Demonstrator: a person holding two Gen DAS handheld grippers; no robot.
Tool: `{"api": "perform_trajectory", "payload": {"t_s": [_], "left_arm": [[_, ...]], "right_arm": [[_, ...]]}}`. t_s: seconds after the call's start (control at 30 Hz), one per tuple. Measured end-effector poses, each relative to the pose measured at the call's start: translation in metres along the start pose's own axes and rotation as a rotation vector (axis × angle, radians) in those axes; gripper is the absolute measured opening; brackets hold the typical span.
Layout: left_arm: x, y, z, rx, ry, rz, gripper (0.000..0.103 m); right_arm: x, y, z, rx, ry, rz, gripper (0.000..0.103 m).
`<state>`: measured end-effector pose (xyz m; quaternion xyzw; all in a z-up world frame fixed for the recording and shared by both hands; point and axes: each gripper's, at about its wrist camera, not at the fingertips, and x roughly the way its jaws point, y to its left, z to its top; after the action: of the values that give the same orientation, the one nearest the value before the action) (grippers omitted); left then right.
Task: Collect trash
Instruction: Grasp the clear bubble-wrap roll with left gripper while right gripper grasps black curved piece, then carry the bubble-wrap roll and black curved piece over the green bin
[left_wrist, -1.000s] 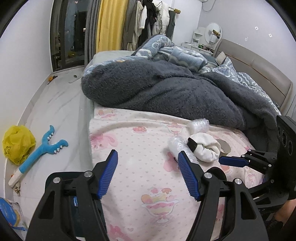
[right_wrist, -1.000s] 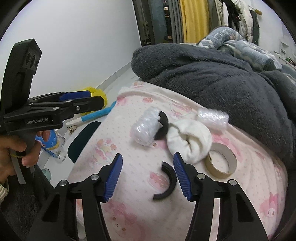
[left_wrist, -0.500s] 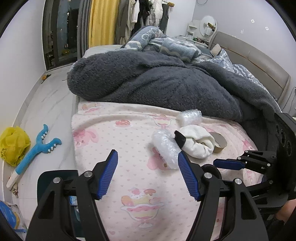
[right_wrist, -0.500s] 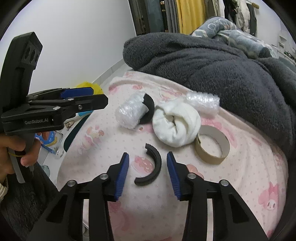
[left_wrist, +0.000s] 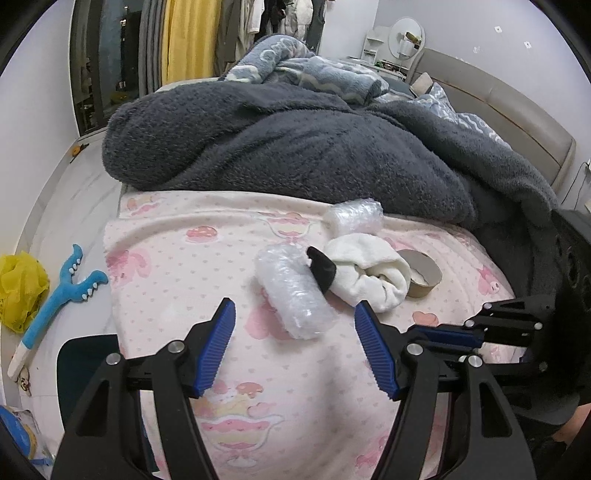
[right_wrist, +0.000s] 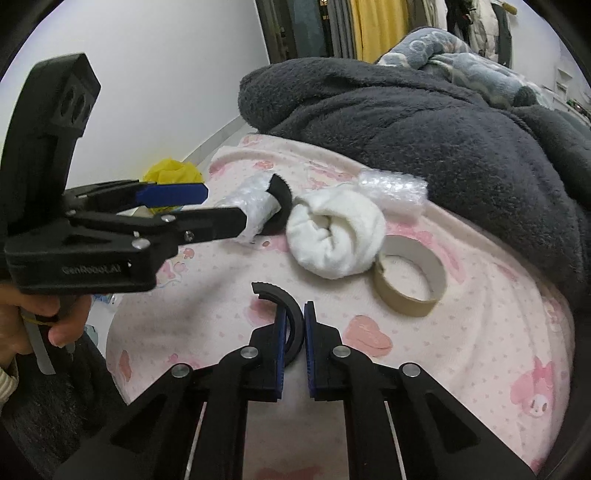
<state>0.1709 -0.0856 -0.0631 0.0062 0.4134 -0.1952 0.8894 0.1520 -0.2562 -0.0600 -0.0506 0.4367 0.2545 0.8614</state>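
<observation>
On a pink patterned bedsheet (right_wrist: 461, 325), the right gripper (right_wrist: 294, 325) had just closed its blue pads onto a black curved plastic piece (right_wrist: 284, 306), pinching it near the bed's front edge. The left gripper (left_wrist: 295, 343) hovered with its jaws spread, nothing between them, just short of a bubble-wrap roll (left_wrist: 295, 291). Beyond lay a rolled white sock (right_wrist: 332, 236), a cardboard tape ring (right_wrist: 406, 277) and a dark grey blanket (right_wrist: 424, 110).
</observation>
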Motion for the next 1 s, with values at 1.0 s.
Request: {"api": "perform_trajectory", "payload": {"t_s": [1.0], "left_arm": [[0.005, -0.034, 0.006, 0.170, -0.025, 0.216, 0.032]], "right_arm": [[-0.037, -0.028, 0.002, 0.065, -0.095, -0.013, 0.009]]}}
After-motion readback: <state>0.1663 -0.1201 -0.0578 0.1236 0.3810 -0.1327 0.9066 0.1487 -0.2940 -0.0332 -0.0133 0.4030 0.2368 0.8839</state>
